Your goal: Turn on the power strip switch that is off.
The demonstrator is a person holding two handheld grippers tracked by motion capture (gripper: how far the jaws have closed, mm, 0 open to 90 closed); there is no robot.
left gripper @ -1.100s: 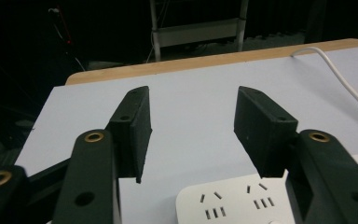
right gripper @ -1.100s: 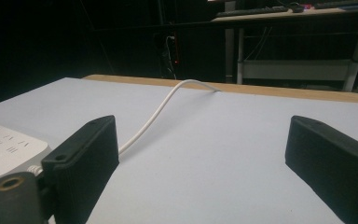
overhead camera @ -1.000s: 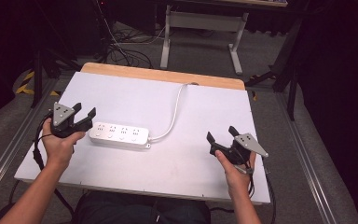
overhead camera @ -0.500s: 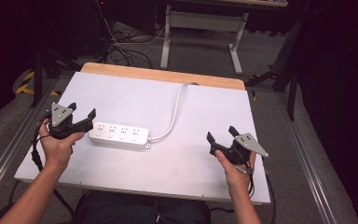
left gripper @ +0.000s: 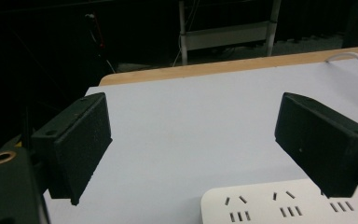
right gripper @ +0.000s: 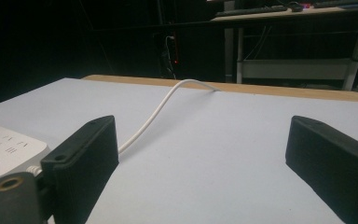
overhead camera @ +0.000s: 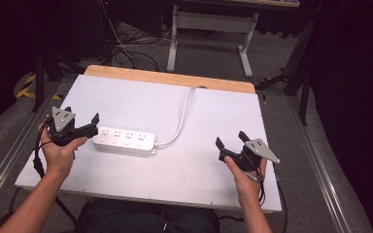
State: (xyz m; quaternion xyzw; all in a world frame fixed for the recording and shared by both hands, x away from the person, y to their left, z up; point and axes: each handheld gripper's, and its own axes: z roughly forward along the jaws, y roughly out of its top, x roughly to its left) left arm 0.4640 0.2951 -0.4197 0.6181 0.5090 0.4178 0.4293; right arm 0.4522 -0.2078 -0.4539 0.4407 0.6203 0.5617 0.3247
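A white power strip (overhead camera: pixel 125 141) lies flat on the white table (overhead camera: pixel 209 111), left of the middle. Its white cable (overhead camera: pixel 182 116) curves away to the far wooden edge. My left gripper (overhead camera: pixel 81 114) sits just left of the strip's end; its jaws have just been opening and stand open with nothing between them. In the left gripper view the left gripper (left gripper: pixel 193 140) frames bare tabletop, with the strip (left gripper: pixel 279 205) low at the right. My right gripper (overhead camera: pixel 230 138) rests open at the table's right, apart from the strip. In the right gripper view the right gripper (right gripper: pixel 205 154) looks toward the cable (right gripper: pixel 158 112) and the strip's end (right gripper: pixel 4 149).
Beyond the table's wooden far edge (overhead camera: pixel 175 78) stands a grey desk frame (overhead camera: pixel 209 29) on a carpeted floor with loose dark cables (overhead camera: pixel 126 53). Metal rails (overhead camera: pixel 9 150) run along the floor on both sides of the table.
The left gripper's jaws stand wider apart than a second ago. Both hands, the strip and the cable have kept their places.
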